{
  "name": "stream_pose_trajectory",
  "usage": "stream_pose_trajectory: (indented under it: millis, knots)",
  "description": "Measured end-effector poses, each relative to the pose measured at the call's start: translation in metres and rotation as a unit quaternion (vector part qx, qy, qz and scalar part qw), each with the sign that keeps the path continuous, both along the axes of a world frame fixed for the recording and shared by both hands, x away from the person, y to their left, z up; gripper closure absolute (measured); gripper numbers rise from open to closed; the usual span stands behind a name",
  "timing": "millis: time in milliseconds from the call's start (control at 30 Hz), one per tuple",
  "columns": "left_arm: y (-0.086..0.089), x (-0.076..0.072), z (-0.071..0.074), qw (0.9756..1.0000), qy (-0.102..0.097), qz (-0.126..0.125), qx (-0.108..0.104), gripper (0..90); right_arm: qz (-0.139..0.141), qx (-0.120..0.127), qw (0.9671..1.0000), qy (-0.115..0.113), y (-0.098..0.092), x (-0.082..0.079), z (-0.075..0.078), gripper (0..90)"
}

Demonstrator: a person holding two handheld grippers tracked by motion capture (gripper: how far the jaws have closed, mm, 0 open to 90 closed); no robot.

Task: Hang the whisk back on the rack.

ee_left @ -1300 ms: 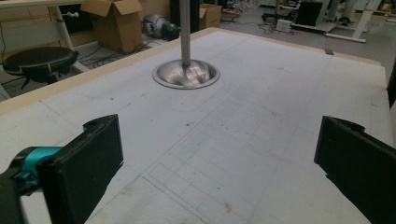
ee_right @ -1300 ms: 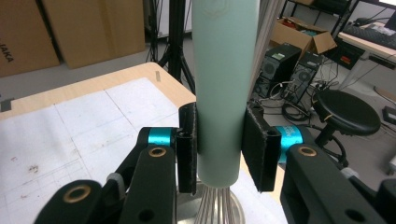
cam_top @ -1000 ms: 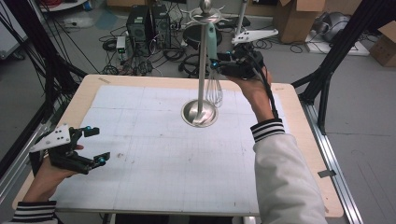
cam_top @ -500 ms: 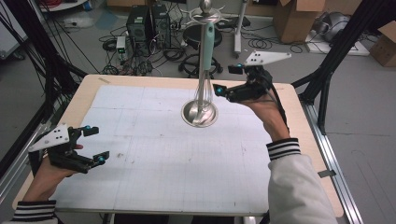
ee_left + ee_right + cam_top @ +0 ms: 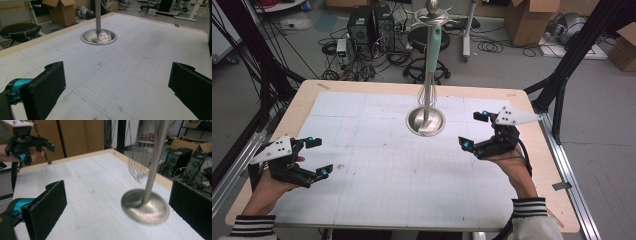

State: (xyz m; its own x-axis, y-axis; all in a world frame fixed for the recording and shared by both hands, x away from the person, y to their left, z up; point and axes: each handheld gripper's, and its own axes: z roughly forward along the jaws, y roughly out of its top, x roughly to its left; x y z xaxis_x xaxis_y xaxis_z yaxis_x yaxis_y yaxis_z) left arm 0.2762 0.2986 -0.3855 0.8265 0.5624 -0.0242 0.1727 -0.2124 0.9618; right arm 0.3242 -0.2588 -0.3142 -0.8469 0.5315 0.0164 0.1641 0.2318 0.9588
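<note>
While I am watching from the high view, the right hand-held gripper (image 5: 474, 131) is hovering just right of the stand (image 5: 426, 121), its jaws having just been opening and now standing wide apart with nothing between them. Hanging from the hooks at the top of the stand's pole, the whisk (image 5: 431, 65) with the pale green handle is dangling beside the pole, its wire loops ending just above the round metal base. In the right gripper view the whisk (image 5: 137, 165) is appearing blurred beside the pole, and the base (image 5: 145, 207) is lying between and beyond the two black jaws, touched by neither. The stand is sitting near the far middle of the surface (image 5: 377, 200), on the white gridded mat.

At the near left corner, the left hand-held gripper (image 5: 319, 157) is resting low over the mat, well apart from the stand, its jaws spread wide and holding nothing. In the left gripper view the base (image 5: 98, 37) is showing far ahead.
</note>
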Motion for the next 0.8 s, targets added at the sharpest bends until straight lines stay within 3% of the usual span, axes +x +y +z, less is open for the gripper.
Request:
stream_pose_trajectory:
  millis: [267,467,567,800]
  knots:
    - [0.001,-0.002,-0.004,1.0000,0.001,0.003,0.001,1.7,-0.012,0.010,0.9998,-0.007,-0.018,-0.033,-0.048,0.0]
    - [0.003,-0.004,-0.010,0.9999,0.007,0.008,0.001,1.7,-0.030,0.028,0.9991,-0.008,-0.028,-0.042,-0.075,0.0]
    - [0.003,-0.004,-0.010,0.9999,0.007,0.008,0.002,1.7,-0.035,0.016,0.9992,-0.002,-0.030,-0.043,-0.080,0.0]
    - [0.004,-0.005,-0.009,0.9999,0.006,0.009,-0.001,1.7,-0.051,0.042,0.9978,0.005,-0.042,-0.048,-0.086,0.0]
